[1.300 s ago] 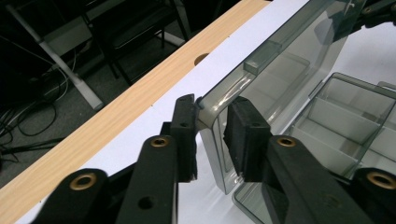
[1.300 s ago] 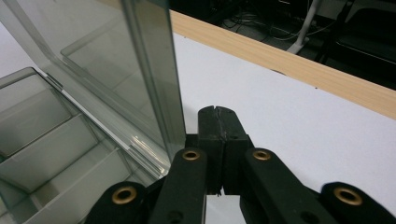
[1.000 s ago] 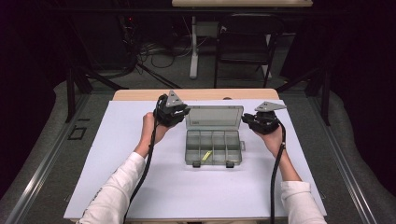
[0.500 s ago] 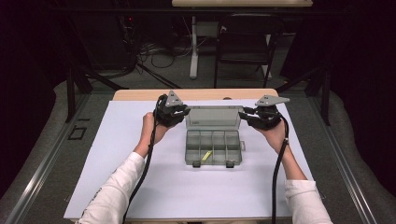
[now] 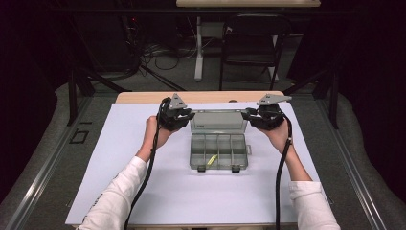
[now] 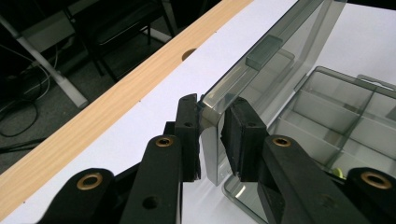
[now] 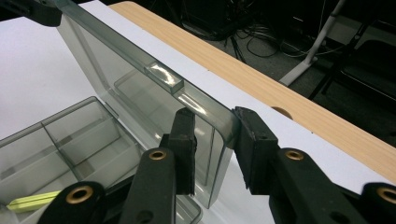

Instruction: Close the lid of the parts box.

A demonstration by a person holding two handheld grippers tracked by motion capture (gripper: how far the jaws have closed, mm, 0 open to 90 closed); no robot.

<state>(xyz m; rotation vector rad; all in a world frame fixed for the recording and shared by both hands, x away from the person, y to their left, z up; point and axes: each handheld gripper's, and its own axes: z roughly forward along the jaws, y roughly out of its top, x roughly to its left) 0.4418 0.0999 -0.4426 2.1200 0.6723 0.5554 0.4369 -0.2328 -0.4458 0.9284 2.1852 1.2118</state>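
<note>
Both hands are up at the back of the clear organiser box (image 5: 219,151), which sits open in the middle of the white tabletop (image 5: 119,191). The left tool (image 6: 211,140) has its jaws on either side of the near corner of the raised lid (image 6: 261,60), narrow, though I cannot tell if the pads are pressing it yet. The right tool (image 7: 214,149) straddles the lid's other corner with a visible gap on the outer side, so its jaws are parted. The lid stands almost upright behind the divided tray. A small yellow-green piece (image 5: 212,158) lies in one front compartment. A wooden strip (image 5: 143,97) shows along the far edge.
</note>
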